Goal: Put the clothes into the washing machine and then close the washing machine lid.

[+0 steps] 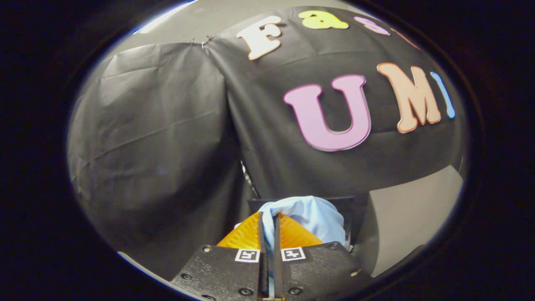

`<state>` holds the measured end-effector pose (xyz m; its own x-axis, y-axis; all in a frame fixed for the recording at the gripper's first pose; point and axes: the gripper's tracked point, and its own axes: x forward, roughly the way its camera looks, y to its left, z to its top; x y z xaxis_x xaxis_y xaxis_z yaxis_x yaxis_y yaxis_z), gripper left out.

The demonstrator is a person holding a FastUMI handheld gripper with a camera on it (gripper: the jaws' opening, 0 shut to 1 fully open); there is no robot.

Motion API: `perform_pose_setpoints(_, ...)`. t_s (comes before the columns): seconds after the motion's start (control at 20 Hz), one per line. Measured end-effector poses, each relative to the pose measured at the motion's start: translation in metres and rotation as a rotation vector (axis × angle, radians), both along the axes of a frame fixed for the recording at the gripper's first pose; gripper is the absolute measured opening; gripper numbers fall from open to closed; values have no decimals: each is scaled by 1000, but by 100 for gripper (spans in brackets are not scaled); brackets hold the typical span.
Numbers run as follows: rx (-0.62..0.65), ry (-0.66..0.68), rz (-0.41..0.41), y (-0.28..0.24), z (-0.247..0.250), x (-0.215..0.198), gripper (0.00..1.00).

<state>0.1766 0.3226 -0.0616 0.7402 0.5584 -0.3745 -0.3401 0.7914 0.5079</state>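
Blue cloth (311, 215) pinched between raised jaws

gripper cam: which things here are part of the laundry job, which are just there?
Job:
- light blue cloth, pinched between the fingers
- hand-held gripper, shut on the cloth

Just there:
- black cloth wall
- grey panel beyond the fingers, identity unclear

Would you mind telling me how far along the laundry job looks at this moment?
Done: the light blue garment has been picked up; the gripper has its jaws nearly closed, pinching the cloth, which bunches just ahead of them. In hand: carrying it, raised before the booth's black wall. Left: dropping it into the washing machine and closing the lid.
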Motion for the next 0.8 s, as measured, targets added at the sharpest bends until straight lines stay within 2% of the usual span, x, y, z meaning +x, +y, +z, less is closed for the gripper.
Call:
perform_pose_setpoints(0.05,-18,21,21,10,-10,0,5)
perform_pose_setpoints(0.2,-98,54,59,32,-40,4,36)
perform_pose_setpoints(0.4,-131,-8,39,37,-37,16,78)
perform_pose_setpoints(0.8,-156,1,44,37,-40,16,78)
